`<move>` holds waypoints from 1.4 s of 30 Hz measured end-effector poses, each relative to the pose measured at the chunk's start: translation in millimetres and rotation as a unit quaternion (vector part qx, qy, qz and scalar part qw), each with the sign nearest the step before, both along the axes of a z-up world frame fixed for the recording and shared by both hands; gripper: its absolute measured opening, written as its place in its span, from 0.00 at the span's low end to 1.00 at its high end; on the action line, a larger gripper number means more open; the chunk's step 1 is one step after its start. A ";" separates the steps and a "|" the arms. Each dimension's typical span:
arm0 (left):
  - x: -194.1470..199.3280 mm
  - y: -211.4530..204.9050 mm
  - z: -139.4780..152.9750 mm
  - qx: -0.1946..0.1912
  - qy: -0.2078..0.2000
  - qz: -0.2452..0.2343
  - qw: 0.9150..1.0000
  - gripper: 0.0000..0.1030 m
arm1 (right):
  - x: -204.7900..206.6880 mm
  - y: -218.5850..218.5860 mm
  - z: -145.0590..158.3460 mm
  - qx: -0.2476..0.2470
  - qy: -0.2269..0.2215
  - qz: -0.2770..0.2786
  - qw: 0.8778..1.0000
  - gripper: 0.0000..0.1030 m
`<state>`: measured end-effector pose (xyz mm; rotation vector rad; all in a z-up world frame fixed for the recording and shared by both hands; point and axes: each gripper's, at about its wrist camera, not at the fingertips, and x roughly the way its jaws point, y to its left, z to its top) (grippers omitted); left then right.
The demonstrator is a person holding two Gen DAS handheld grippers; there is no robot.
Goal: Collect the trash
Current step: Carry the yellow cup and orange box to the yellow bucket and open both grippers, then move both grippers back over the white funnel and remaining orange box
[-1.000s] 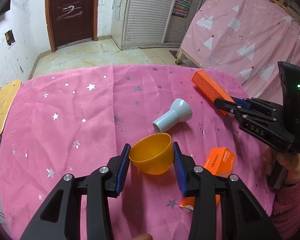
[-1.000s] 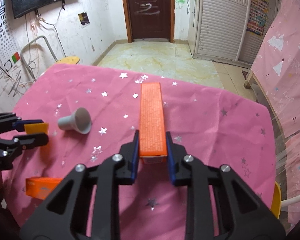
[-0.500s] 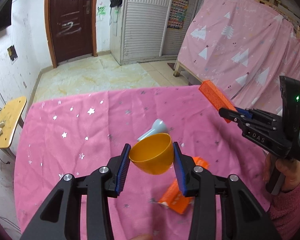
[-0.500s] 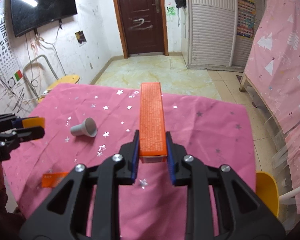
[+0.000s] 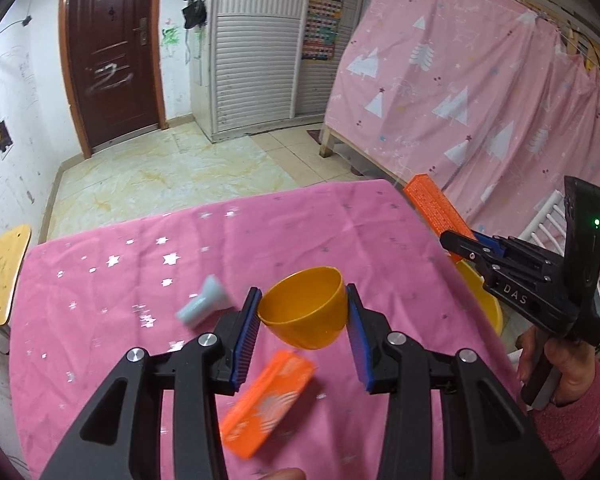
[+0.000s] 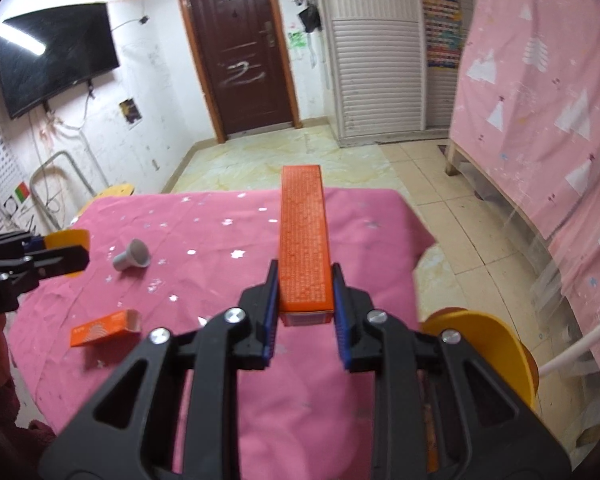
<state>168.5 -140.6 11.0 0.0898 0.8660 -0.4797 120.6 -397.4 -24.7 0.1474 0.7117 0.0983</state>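
Two pieces of trash are in hand, two are left lying. Left tongs (image 5: 303,334) pinch a yellow-orange cup (image 5: 305,307) by its sides, mouth up and slightly tilted, held clear above the surface (image 5: 120,264), which is draped in a pink star-print cloth. Right tongs (image 6: 303,312) are pressed onto the near end of a long orange box (image 6: 303,236), which sticks straight out ahead of them, also lifted off the cloth; the left view shows these tongs out past the right-hand edge of the surface. Beside and below that edge sits a yellow bin (image 6: 488,344), its rim partly in view in both cameras. I judge it to be the collecting container, though its inside cannot be seen from here, so whether anything is already in it is unknown. Not yet collected: a small grey funnel-shaped piece (image 6: 134,255) lying on its side toward the left part of the cloth, and a short orange carton (image 6: 105,327) with an open end flap, lying flat nearer the person. Judgement: roughly the midpoint. Both held items still need releasing over the bin, with the long box nearer to it than the cup; then one more pass for the grey piece and the carton. Nothing else resembling trash shows on the cloth.
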 end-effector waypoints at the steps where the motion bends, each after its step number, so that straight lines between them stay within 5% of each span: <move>1: -0.9 -8.2 0.3 0.001 0.001 -0.005 1.000 0.33 | -4.5 -9.0 -0.9 0.003 -0.001 -0.009 1.000 0.22; 18: -23.0 -142.6 -2.4 0.025 0.007 -0.097 0.995 0.33 | -46.7 -108.9 -44.0 0.038 0.015 -0.113 0.993 0.22; 28: -19.2 -208.7 -28.4 0.037 0.053 -0.131 0.989 0.33 | -43.7 -139.5 -79.7 0.063 0.046 -0.135 0.988 0.22; 36: -23.0 -255.9 -43.4 0.036 0.079 -0.168 0.982 0.33 | -65.4 -174.6 -79.1 0.086 0.030 -0.180 0.979 0.25; 39: -23.1 -270.0 -49.9 0.027 0.096 -0.180 0.979 0.39 | -75.2 -190.0 -79.6 0.097 0.025 -0.198 0.975 0.38; 42: -22.4 -277.4 -54.4 0.026 0.101 -0.179 0.978 0.52 | -80.2 -199.4 -79.2 0.103 0.020 -0.208 0.972 0.39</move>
